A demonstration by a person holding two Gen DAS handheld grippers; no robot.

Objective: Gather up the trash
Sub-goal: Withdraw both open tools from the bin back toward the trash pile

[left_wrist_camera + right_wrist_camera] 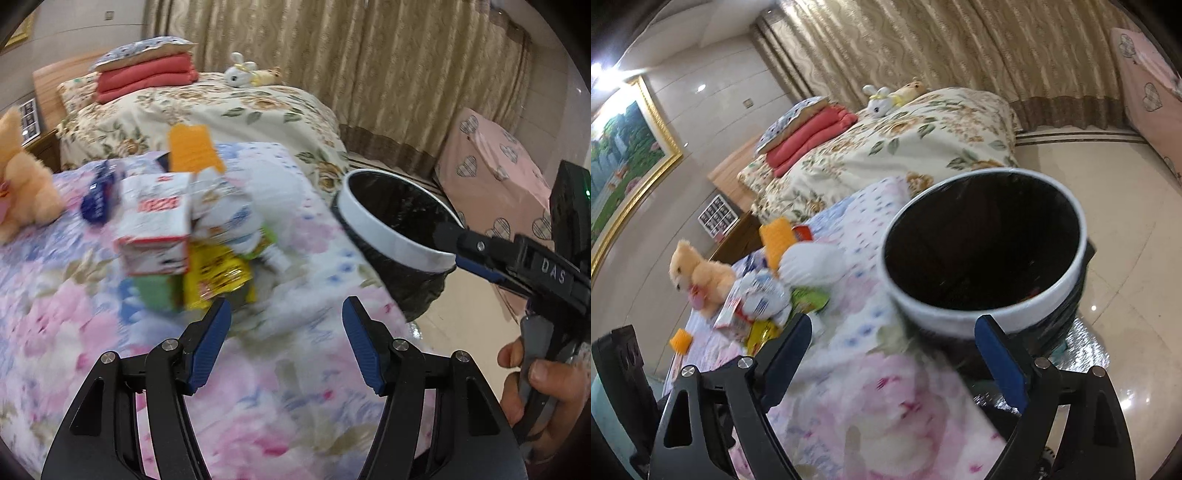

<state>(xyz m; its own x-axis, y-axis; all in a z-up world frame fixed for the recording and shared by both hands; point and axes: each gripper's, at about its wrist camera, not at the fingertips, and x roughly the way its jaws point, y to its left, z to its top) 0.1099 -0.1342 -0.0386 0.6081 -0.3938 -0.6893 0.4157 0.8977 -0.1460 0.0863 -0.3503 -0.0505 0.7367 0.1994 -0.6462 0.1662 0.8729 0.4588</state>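
A pile of trash lies on the floral bedspread (258, 387): a white and red carton (155, 225), a yellow wrapper (218, 277), a crumpled white bag (229, 210), an orange packet (192, 149) and a blue wrapper (98, 195). My left gripper (286, 336) is open and empty just in front of the pile. A white-rimmed bin with a black liner (399, 229) stands at the bed's edge. In the left wrist view one finger of my right gripper (461, 251) lies across the bin's rim. In the right wrist view my right gripper (892, 354) is open, and the bin (986, 254) sits beyond its right finger.
A peach teddy bear (22, 199) sits left of the pile. A second bed (229, 110) with folded red blankets and a white toy rabbit stands behind. A pink heart-print cover (495, 173) is at the right. Glossy tile floor (1126, 258) surrounds the bin. A small orange piece (680, 340) lies near the bed's left edge.
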